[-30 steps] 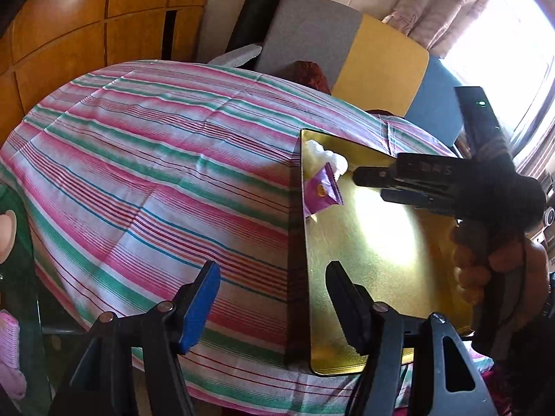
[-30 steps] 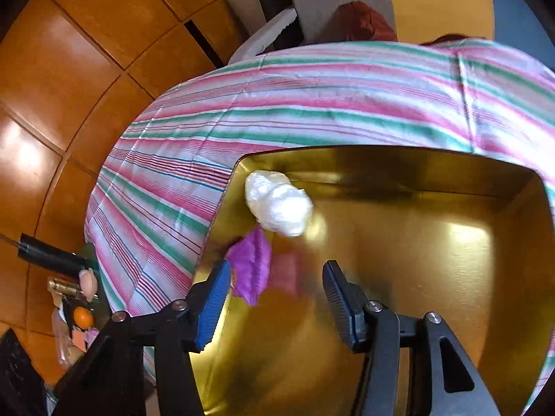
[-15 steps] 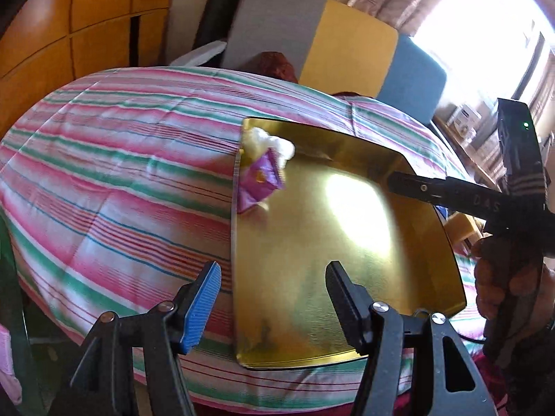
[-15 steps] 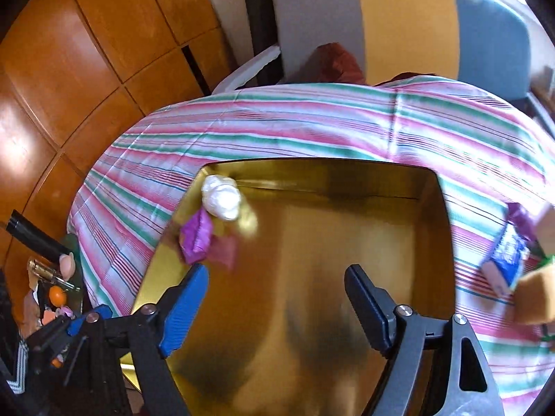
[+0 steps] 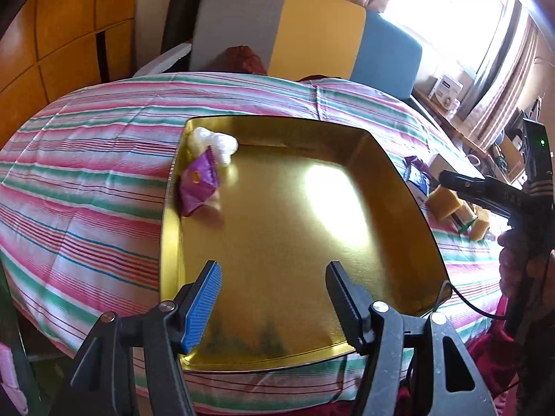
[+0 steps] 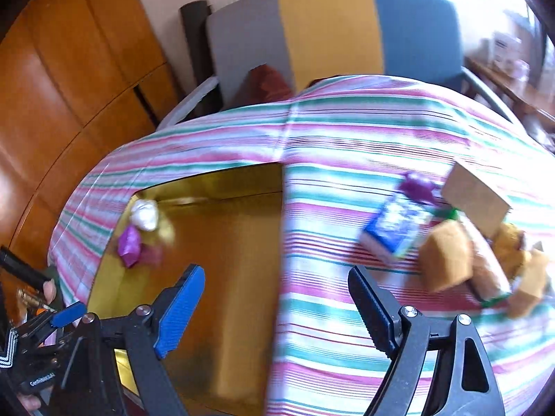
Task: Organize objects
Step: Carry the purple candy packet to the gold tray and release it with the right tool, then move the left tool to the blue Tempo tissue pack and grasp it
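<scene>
Now the left gripper [image 5: 272,300] hovers at the lower middle of its view over the gold tray [image 5: 399,187], jaws partly apart and empty. Up in the tray's upper-left corner lie a purple wrapper [image 5: 198,187] and a white wad [image 5: 215,144]. Meanwhile the right gripper [image 6: 277,306] has its jaws opening, nothing between them, above the tray's edge and the striped cloth [image 6: 347,131]. Right of it sit a blue packet [image 6: 393,223] and brown blocks [image 6: 447,260].
</scene>
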The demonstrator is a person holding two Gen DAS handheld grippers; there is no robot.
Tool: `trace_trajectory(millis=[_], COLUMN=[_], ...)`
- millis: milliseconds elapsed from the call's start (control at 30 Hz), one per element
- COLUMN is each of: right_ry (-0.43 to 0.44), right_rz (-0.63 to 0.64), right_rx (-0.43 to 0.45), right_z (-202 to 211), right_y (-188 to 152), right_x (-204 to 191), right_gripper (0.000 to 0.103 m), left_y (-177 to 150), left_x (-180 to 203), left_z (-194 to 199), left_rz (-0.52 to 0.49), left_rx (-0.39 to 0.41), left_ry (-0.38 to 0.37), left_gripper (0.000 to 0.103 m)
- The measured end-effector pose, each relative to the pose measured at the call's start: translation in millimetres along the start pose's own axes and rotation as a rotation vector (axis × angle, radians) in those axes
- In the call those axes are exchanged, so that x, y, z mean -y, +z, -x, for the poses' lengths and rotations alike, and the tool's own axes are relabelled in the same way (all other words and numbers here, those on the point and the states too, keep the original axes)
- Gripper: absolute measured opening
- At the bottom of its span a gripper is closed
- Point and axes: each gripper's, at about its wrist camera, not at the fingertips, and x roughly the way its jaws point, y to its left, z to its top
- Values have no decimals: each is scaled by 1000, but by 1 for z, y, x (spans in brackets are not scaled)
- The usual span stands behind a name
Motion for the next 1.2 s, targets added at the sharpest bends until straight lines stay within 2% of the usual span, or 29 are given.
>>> trace_trajectory(millis=[300,633,800,1067,1200], right_ry=[-129,-231,-279,-280,-246], right_rz=[-82,-143,-176,-369,-412], right_rx=[31,62,90,120,152], right_z=[30,53,61,60,66], right_y=[-7,-7,-4,-13,-13], right_x=[74,135,166,224,231], right_gripper=[87,89,91,91,91], left_y=[-2,1,8,48,70], left_x=[21,52,71,136,179], left_z=[-8,-15,-17,-28,-49], left_rz=[-47,-123,-185,-347,-439], left_rx=[-23,-38,-35,-1,-3], left_ry=[-15,-38,-48,-89,-79], left_gripper=[64,63,57,57,57])
